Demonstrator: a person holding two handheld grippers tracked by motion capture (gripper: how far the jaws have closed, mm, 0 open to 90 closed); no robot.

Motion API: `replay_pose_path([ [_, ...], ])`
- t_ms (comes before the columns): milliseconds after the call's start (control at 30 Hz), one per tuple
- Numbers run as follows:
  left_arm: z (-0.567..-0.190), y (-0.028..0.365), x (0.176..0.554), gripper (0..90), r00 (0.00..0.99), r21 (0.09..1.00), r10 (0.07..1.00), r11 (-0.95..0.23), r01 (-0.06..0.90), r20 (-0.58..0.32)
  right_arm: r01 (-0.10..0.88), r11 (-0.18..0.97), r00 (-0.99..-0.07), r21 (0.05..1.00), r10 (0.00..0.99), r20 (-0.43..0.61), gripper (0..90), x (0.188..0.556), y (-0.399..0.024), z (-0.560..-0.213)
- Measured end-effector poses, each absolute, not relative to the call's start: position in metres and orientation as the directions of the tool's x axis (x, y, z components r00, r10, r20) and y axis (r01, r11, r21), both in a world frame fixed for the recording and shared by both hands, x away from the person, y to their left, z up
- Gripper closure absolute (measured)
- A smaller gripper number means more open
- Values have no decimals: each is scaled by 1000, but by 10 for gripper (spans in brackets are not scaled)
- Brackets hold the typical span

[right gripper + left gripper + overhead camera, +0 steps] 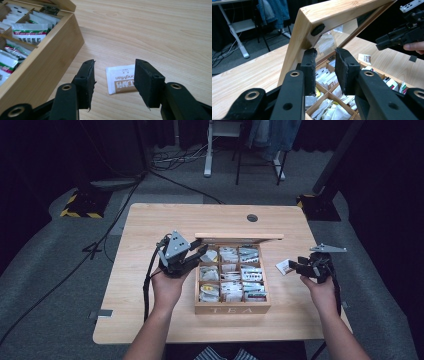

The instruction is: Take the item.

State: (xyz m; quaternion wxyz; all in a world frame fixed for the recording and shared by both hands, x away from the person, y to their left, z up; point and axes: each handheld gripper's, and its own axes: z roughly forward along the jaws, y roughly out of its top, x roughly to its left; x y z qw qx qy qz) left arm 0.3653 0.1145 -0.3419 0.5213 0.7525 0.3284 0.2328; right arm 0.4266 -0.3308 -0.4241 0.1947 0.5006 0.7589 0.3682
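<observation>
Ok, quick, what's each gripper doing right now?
Left gripper: nearly shut, nothing pinched, under the raised lid of the tea box.
Right gripper: open, nothing held, tea bag lying on the table.

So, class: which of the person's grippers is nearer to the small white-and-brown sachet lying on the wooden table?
Right. The right gripper hovers directly over the sachet; the left gripper is across the wooden tea box.

Bright table, dark surround, maybe soft.
</observation>
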Motion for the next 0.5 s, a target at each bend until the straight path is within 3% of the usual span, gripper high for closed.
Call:
replay_pose_path([
  [500, -343, 112, 365, 699, 680, 934, 733, -248, 257, 8, 622, 261, -460, 738, 884, 76, 528, 397, -340, -441],
])
